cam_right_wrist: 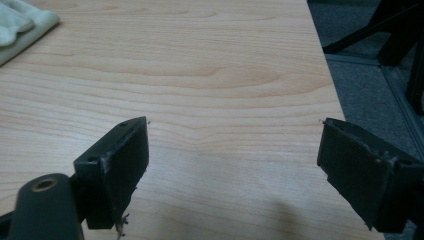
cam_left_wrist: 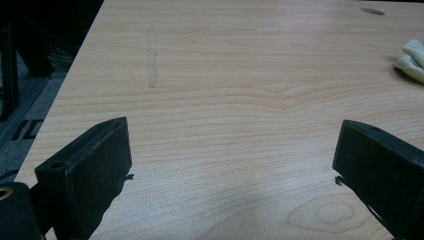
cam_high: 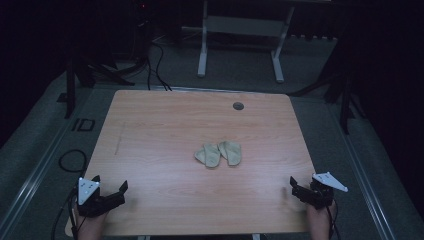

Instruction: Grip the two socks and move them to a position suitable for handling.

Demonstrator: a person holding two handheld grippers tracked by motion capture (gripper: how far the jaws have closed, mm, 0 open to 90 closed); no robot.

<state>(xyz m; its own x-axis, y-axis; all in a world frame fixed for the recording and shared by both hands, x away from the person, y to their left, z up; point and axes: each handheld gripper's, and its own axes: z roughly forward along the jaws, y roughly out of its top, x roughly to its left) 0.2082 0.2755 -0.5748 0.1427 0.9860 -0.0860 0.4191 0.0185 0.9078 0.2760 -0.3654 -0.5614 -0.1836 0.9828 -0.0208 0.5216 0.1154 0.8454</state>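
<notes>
Two pale beige insole-shaped pieces (cam_high: 219, 153) lie side by side near the middle of the wooden table (cam_high: 165, 125). Their edge shows at the right of the left gripper view (cam_left_wrist: 412, 60) and at the top left of the right gripper view (cam_right_wrist: 20, 25). My left gripper (cam_high: 111, 186) rests at the table's near left corner, jaws wide open with nothing between them (cam_left_wrist: 230, 165). My right gripper (cam_high: 297, 186) sits at the near right edge, also open and empty (cam_right_wrist: 232, 165). Both are well short of the pieces.
A small dark round grommet (cam_high: 238, 105) sits in the tabletop at the far right. A white desk frame (cam_high: 240, 35) stands on the grey floor beyond the table. Black cables (cam_high: 155, 65) and stands (cam_high: 345, 95) lie around the table's sides.
</notes>
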